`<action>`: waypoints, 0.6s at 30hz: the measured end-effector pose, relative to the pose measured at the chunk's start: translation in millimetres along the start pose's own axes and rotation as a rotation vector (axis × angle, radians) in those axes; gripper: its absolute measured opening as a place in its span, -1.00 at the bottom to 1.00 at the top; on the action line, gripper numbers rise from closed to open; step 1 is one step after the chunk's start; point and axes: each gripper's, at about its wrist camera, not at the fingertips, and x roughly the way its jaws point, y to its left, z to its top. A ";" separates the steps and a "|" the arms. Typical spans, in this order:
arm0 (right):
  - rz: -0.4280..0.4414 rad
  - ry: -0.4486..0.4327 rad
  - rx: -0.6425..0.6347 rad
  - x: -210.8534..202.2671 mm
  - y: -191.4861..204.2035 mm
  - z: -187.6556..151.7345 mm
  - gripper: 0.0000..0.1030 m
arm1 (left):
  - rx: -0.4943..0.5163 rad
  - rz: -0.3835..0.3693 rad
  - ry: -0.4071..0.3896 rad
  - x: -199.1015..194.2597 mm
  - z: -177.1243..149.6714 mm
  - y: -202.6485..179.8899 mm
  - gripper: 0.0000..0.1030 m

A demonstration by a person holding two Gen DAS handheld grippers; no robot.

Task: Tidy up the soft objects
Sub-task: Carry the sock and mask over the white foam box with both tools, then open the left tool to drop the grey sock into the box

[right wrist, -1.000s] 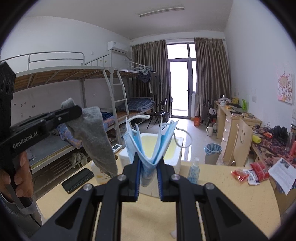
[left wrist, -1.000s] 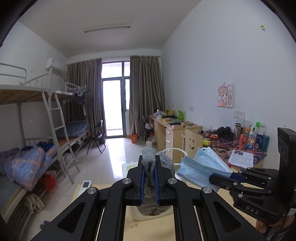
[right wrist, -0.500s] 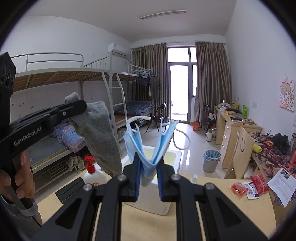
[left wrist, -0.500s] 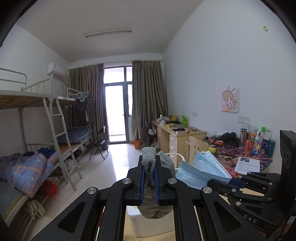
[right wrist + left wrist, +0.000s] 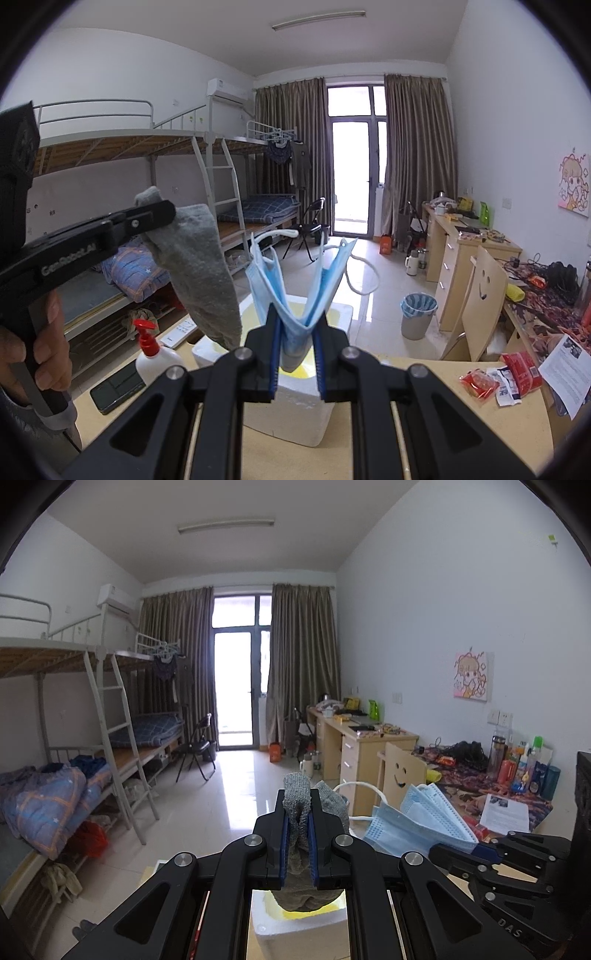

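My left gripper (image 5: 297,812) is shut on a grey sock (image 5: 295,805) that hangs down from its fingers; the sock also shows in the right wrist view (image 5: 199,266), with the left gripper (image 5: 162,214) to its left. My right gripper (image 5: 295,325) is shut on folded blue face masks (image 5: 291,288) with white ear loops; they also show in the left wrist view (image 5: 417,823), held by the right gripper (image 5: 443,849). Both grippers are held in the air above a white foam box (image 5: 295,413) with a yellow inside, which stands on the table and also shows in the left wrist view (image 5: 295,934).
On the wooden table (image 5: 424,424) are a pump bottle with a red top (image 5: 151,354), a black phone (image 5: 114,386), a white remote (image 5: 181,332), red snack packets (image 5: 498,376) and a paper sheet (image 5: 565,369). A wooden chair (image 5: 476,306) and a bin (image 5: 417,314) stand behind.
Both grippers have risen and moved forward over the foam box, each still holding its item. The view of the table has dropped lower in both frames.
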 end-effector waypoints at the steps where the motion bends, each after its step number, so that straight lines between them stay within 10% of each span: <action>1: -0.001 0.004 0.001 1.9 -1.9 -1.1 -0.63 | -0.003 0.000 0.008 4.5 -0.4 -0.1 -0.82; 18: -0.035 0.056 0.063 16.1 -22.8 -10.2 -0.63 | -0.030 -0.019 0.181 80.6 -32.8 1.6 -0.82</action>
